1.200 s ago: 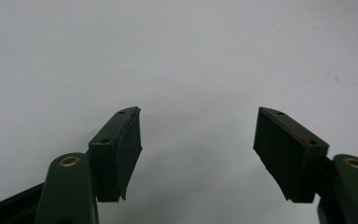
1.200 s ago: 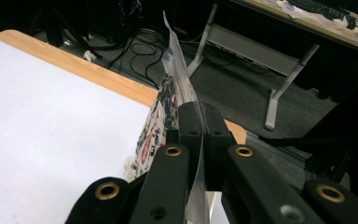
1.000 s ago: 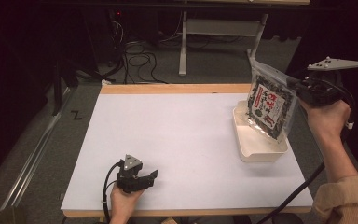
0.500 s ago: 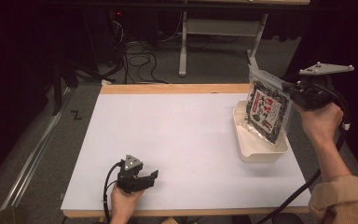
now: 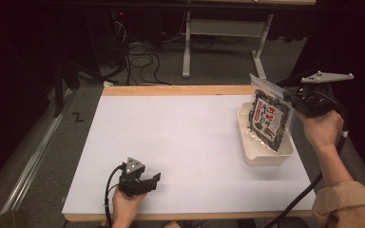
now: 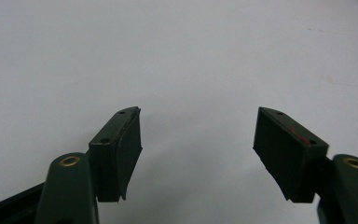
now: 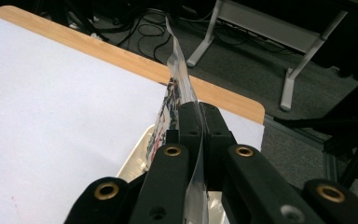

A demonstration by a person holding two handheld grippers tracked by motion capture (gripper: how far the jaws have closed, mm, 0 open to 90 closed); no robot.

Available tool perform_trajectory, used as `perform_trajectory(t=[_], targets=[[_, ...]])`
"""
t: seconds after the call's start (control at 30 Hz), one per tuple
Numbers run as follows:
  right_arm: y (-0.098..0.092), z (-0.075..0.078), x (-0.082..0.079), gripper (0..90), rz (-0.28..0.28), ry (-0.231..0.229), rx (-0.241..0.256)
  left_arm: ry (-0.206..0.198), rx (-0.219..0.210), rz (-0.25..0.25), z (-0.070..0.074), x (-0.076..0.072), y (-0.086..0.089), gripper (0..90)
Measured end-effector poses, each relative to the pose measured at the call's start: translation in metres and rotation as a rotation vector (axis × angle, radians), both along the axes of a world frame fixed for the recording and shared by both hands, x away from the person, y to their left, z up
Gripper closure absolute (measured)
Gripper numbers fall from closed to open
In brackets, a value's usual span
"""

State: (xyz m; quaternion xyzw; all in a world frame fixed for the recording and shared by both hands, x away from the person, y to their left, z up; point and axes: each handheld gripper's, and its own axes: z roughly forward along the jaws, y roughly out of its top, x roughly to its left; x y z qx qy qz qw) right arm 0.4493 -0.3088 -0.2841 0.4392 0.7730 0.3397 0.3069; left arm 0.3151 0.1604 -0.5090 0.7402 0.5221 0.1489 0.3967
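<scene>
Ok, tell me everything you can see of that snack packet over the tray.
The snack packet is a flat plastic pouch with a clear sealed top edge, a red and white label and dark contents behind it. It hangs nearly upright, slightly tilted, with its lower end down in the white tray. The right gripper is shut on its upper edge; the right gripper view shows the film pinched between the jaws.
</scene>
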Motion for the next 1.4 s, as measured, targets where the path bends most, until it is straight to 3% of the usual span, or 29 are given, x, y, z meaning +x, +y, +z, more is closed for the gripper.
perform_trajectory(t=[0.7, 1.0, 1.4], targets=[[-0.011, -0.008, -0.024, 88.5, 0.097, 0.030, 0.042, 0.001, 0.005, -0.003, 0.000, 0.000, -0.001, 32.6], [-0.014, -0.011, -0.028, 88.5, 0.097, 0.053, 0.049, 0.000, 0.005, -0.003, 0.000, 0.000, -0.001, 32.6], [-0.029, -0.017, -0.029, 88.4, 0.056, 0.092, 0.083, 0.003, 0.005, -0.004, 0.000, 0.000, -0.002, 32.6]])
